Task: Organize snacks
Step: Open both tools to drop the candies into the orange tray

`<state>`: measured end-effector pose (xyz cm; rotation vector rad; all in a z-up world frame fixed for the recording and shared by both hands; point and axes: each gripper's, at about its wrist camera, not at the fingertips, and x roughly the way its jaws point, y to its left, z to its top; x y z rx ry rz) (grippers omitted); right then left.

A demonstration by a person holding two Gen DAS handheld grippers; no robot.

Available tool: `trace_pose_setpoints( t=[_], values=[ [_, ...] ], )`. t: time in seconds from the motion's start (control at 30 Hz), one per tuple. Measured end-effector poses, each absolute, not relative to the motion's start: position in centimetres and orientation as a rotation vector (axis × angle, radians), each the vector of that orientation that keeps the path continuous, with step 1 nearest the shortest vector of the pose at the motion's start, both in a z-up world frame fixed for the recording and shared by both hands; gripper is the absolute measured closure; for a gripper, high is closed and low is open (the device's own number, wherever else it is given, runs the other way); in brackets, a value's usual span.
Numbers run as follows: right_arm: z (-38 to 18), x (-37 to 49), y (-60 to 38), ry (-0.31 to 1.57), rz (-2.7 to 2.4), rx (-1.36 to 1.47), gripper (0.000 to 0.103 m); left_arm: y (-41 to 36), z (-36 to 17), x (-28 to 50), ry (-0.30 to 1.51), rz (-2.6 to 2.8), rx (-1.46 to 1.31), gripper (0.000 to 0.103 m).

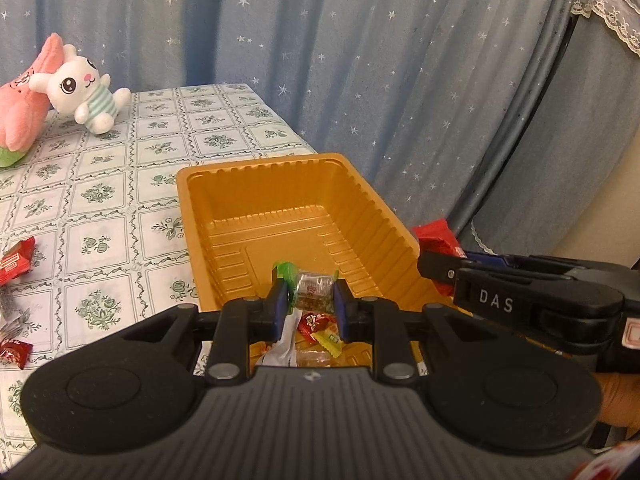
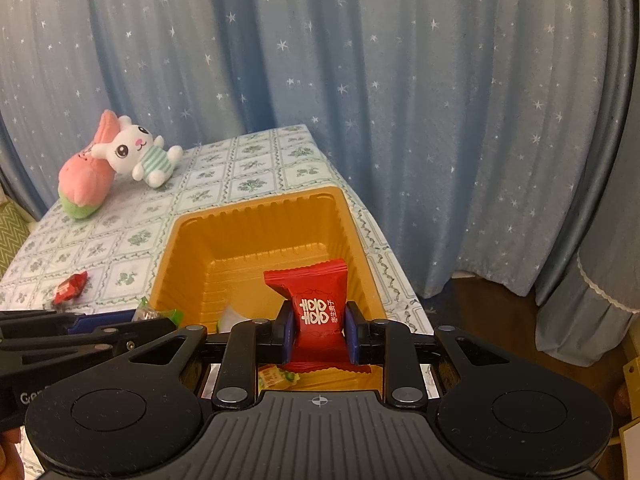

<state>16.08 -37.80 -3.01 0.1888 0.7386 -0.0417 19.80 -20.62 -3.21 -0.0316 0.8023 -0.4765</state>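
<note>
An orange plastic tray (image 1: 304,200) stands on the patterned tablecloth; it also shows in the right wrist view (image 2: 256,240). My left gripper (image 1: 310,298) is shut on a clear-and-green wrapped candy (image 1: 312,290) above the tray's near end, where several small candies (image 1: 322,326) lie. My right gripper (image 2: 318,326) is shut on a red candy packet (image 2: 316,304) with white characters, held over the tray's near right part. The right gripper also shows in the left wrist view (image 1: 432,268) at the tray's right rim.
Red wrapped candies (image 1: 16,266) lie on the tablecloth left of the tray, one also in the right wrist view (image 2: 72,288). A white rabbit plush (image 1: 82,88) and a pink plush (image 1: 24,108) sit at the far left. Blue starred curtains hang behind and right of the table edge.
</note>
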Motion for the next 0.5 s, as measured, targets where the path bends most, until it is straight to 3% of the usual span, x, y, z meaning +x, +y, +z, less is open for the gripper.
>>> trace_pose_setpoints(
  t=[0.27,0.33,0.5],
  values=[
    [-3.4,16.6,-38.1,0.749,-0.038,0.196,0.077,-21.0,-3.8,21.2,0.831,-0.476,-0.045,0.079],
    [-3.4,16.7,-38.0,0.75,-0.038,0.196,0.077,-20.9,-3.8,21.5,0.839,-0.469,-0.052,0.063],
    [-3.3,16.6,-38.1,0.749,-0.036,0.196,0.077,-19.6,-3.5,21.2,0.826,-0.429,-0.071,0.059]
  ],
)
